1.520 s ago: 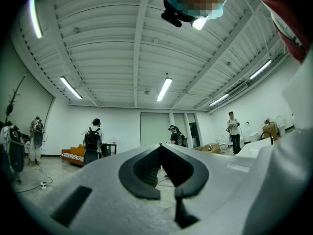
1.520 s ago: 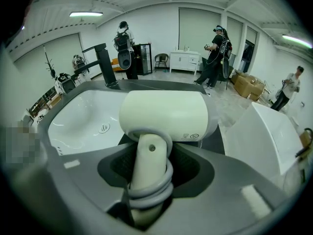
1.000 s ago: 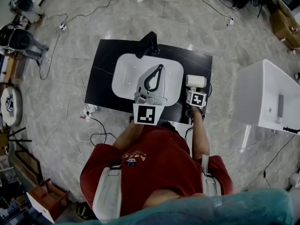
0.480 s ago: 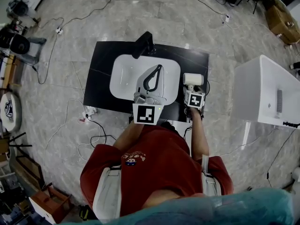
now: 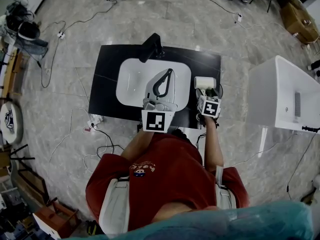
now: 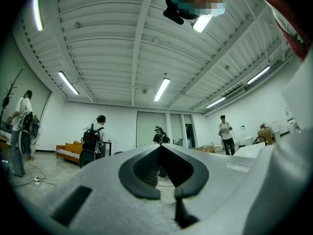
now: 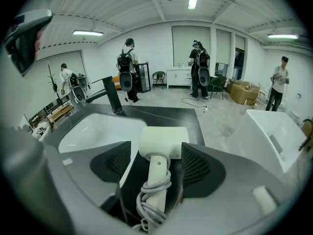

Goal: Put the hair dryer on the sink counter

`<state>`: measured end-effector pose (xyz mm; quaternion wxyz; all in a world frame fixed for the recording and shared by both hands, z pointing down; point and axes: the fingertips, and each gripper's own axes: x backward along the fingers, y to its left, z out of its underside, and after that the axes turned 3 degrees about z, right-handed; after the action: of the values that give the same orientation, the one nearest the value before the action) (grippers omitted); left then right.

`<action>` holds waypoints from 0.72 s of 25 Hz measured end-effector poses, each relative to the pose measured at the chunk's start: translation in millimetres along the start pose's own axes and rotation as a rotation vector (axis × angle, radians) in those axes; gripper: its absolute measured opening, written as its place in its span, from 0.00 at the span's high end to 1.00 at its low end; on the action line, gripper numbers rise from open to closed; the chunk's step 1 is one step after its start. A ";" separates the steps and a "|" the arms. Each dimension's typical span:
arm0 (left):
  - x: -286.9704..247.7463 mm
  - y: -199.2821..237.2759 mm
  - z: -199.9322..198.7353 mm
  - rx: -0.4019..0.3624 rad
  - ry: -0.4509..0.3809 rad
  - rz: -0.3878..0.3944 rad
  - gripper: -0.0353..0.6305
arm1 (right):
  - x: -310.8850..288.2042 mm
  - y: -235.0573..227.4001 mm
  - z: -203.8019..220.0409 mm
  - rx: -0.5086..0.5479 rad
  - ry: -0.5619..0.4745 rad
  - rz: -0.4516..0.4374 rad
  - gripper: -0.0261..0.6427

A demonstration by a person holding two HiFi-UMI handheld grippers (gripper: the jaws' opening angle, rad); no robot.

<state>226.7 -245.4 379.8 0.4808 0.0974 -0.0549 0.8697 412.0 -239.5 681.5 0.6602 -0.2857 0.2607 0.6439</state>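
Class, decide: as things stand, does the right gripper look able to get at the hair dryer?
Probably yes. The right gripper has its jaws apart on either side of the hair dryer, which lies on the black counter beside the basin, and nothing sits in between to block it.

Head view: the handle and cord of the hair dryer point(image 5: 205, 82) lie hidden under the marker cube of the right gripper point(image 5: 208, 95); only the barrel shows ahead of the jaws. To that gripper's right, the white tub point(image 5: 280, 99) is cut by the picture's edge. Right gripper view: the coiled cord point(image 7: 154, 202) passes behind the gripper's body, its end unseen; whether the right pad point(image 7: 198, 166) touches the barrel cannot be told. Ahead of the left gripper point(image 6: 160, 147), distant people point(image 6: 93, 141) are too small to detail.
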 end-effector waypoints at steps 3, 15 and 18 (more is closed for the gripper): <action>-0.5 -0.4 -0.8 0.001 -0.003 0.003 0.95 | 11.7 1.8 -14.3 -0.001 -0.036 -0.004 0.47; -4.7 -2.6 0.0 0.003 -0.002 0.027 0.95 | 87.6 15.9 -100.0 -0.009 -0.323 -0.031 0.47; -4.2 -1.3 -0.1 0.007 0.000 0.026 0.95 | 111.5 20.7 -122.1 0.033 -0.414 -0.003 0.47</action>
<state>230.1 -248.2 378.8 0.4689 0.0985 -0.0533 0.8761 398.1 -248.2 515.6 0.7051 -0.1370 0.1294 0.6836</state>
